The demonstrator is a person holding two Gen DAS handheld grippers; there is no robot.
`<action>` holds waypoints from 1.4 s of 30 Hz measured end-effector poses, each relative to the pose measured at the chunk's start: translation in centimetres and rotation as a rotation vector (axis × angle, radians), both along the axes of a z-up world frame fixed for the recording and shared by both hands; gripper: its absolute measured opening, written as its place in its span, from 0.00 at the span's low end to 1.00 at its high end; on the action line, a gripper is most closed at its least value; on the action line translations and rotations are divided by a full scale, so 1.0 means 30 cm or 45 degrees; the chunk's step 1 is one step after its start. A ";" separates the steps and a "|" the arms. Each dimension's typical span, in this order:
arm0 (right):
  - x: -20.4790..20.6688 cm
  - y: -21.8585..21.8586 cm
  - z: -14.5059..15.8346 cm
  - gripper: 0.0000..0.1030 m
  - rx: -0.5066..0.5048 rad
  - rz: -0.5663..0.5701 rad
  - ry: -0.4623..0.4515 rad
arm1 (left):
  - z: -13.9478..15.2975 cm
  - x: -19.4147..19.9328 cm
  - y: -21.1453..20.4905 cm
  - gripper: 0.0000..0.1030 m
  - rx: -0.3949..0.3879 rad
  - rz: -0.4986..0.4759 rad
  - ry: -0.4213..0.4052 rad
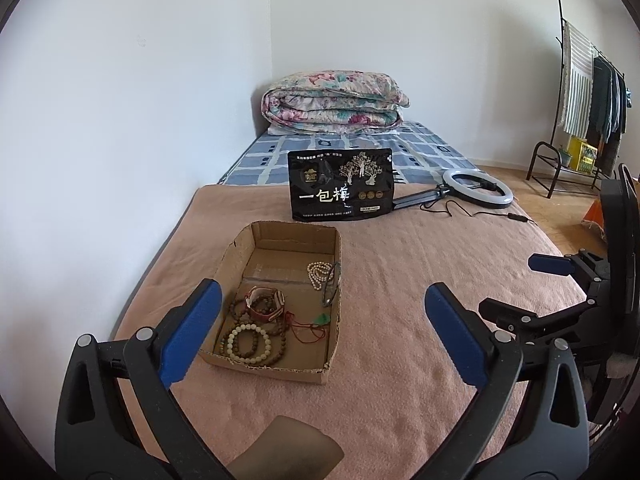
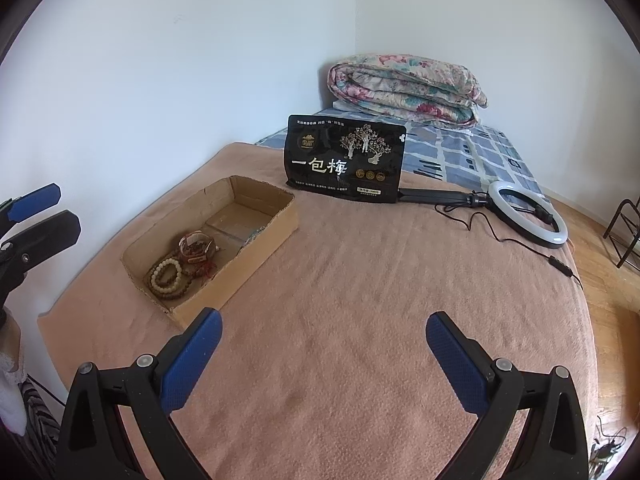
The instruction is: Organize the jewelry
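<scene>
An open cardboard box point(image 1: 240, 246) sits on the pink blanket point(image 1: 400, 280) of a bed. It holds several bead bracelets point(image 1: 248, 338), a red watch point(image 1: 266, 304), a white pearl strand point(image 1: 318, 274), a dark bangle point(image 1: 332, 284) and a red cord with a green pendant point(image 1: 316, 322). The box also shows in the right wrist view point(image 2: 256, 256), with bracelets point(image 2: 166, 274) inside. My left gripper point(image 1: 320, 320) is open and empty, just in front of the box. My right gripper point(image 2: 324, 344) is open and empty over bare blanket point(image 2: 360, 280), right of the box.
A black snack bag point(image 1: 340, 184) stands behind the box. A ring light point(image 1: 478, 188) with its cable lies to the right of the bag. A folded floral quilt point(image 1: 334, 104) lies at the bed's far end. A clothes rack point(image 1: 592, 112) stands on the wooden floor at right.
</scene>
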State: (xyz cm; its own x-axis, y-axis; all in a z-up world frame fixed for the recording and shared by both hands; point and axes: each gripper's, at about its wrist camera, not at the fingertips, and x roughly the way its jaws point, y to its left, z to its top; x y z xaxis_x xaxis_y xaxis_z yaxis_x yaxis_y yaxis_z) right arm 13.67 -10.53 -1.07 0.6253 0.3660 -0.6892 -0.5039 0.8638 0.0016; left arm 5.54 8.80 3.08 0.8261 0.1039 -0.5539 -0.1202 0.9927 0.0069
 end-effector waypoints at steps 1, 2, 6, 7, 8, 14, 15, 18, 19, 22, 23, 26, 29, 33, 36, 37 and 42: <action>0.002 0.000 -0.001 1.00 -0.001 0.000 0.000 | 0.000 0.001 0.000 1.00 0.001 0.002 0.004; 0.002 -0.001 -0.002 1.00 -0.001 0.000 0.000 | -0.001 0.002 0.001 1.00 0.002 0.004 0.008; 0.004 -0.003 -0.004 1.00 -0.002 -0.002 -0.001 | -0.004 0.008 -0.004 1.00 0.014 0.001 0.021; 0.003 -0.003 -0.005 1.00 -0.003 -0.003 -0.002 | -0.004 0.010 -0.006 1.00 0.019 0.002 0.022; 0.003 -0.004 -0.006 1.00 -0.004 -0.006 -0.004 | -0.005 0.010 -0.008 1.00 0.023 0.003 0.024; -0.001 -0.015 -0.012 1.00 -0.011 -0.024 -0.017 | -0.005 0.010 -0.009 1.00 0.020 0.004 0.024; 0.000 -0.015 -0.011 1.00 -0.012 -0.026 -0.018 | -0.005 0.011 -0.009 1.00 0.020 0.004 0.024; 0.001 -0.016 -0.011 1.00 -0.011 -0.030 -0.018 | -0.006 0.010 -0.010 1.00 0.021 0.004 0.025; 0.001 -0.016 -0.011 1.00 -0.011 -0.029 -0.018 | -0.006 0.010 -0.010 1.00 0.022 0.003 0.025; 0.000 -0.019 -0.012 1.00 -0.012 -0.029 -0.017 | -0.005 0.010 -0.010 1.00 0.022 0.003 0.026; 0.000 -0.019 -0.012 1.00 -0.012 -0.029 -0.017 | -0.005 0.010 -0.010 1.00 0.022 0.003 0.027; 0.001 -0.020 -0.012 1.00 -0.011 -0.031 -0.016 | -0.004 0.010 -0.013 1.00 0.024 0.004 0.024; 0.000 -0.021 -0.012 1.00 -0.010 -0.030 -0.015 | -0.007 0.009 -0.017 1.00 0.024 0.003 0.022; 0.000 -0.023 -0.013 1.00 -0.011 -0.032 -0.015 | -0.005 0.008 -0.019 1.00 0.026 0.001 0.023; 0.001 -0.024 -0.012 1.00 -0.008 -0.031 -0.014 | -0.005 0.007 -0.022 1.00 0.026 0.000 0.021; 0.001 -0.024 -0.012 1.00 -0.008 -0.031 -0.014 | -0.005 0.007 -0.024 1.00 0.026 -0.001 0.022; 0.002 -0.026 -0.012 1.00 -0.010 -0.030 -0.013 | -0.005 0.008 -0.021 1.00 0.024 0.000 0.021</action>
State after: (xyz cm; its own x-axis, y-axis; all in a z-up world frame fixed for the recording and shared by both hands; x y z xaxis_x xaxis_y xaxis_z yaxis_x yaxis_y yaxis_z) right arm 13.72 -11.30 -1.44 0.6408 0.3457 -0.6855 -0.4833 0.8754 -0.0103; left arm 5.77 8.16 2.94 0.8169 0.1143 -0.5654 -0.1199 0.9924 0.0273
